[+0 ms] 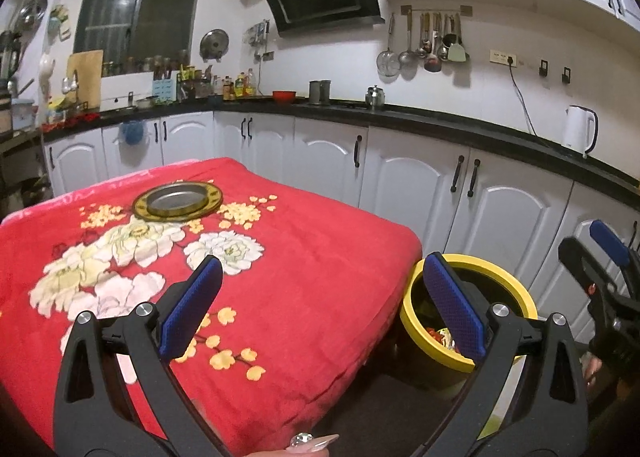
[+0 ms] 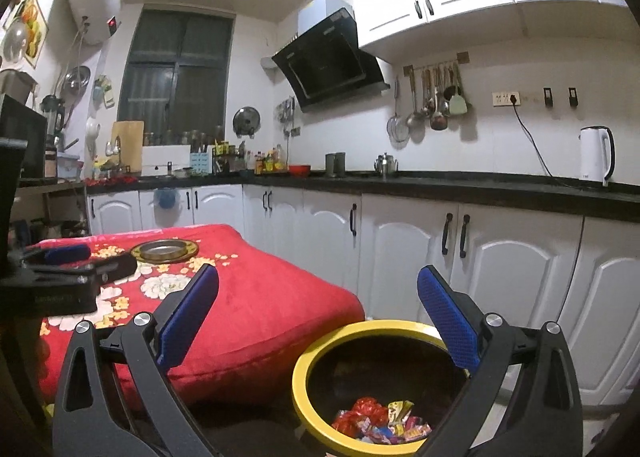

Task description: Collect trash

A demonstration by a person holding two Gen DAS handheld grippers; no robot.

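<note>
A yellow-rimmed bin [image 2: 306, 361] stands on the floor by the table's right corner, with several bright candy wrappers [image 2: 380, 423] at its bottom. My right gripper [image 2: 318, 319] hovers open above the bin, nothing between its blue pads. My left gripper [image 1: 322, 309] is open and empty too, held over the near right part of the red floral tablecloth [image 1: 312, 257], its right finger in front of the bin [image 1: 516, 289]. Each gripper shows in the other's view: the right gripper [image 1: 592, 253] at the far right, the left gripper [image 2: 92, 261] over the table at the left.
A gold-rimmed metal dish [image 1: 178, 201] sits at the far side of the cloth. White cabinets [image 2: 400, 249] under a black counter [image 2: 440, 187] run behind the table and bin. A white kettle [image 2: 596, 153] stands on the counter. A person's fingertip [image 1: 316, 443] shows at the bottom edge.
</note>
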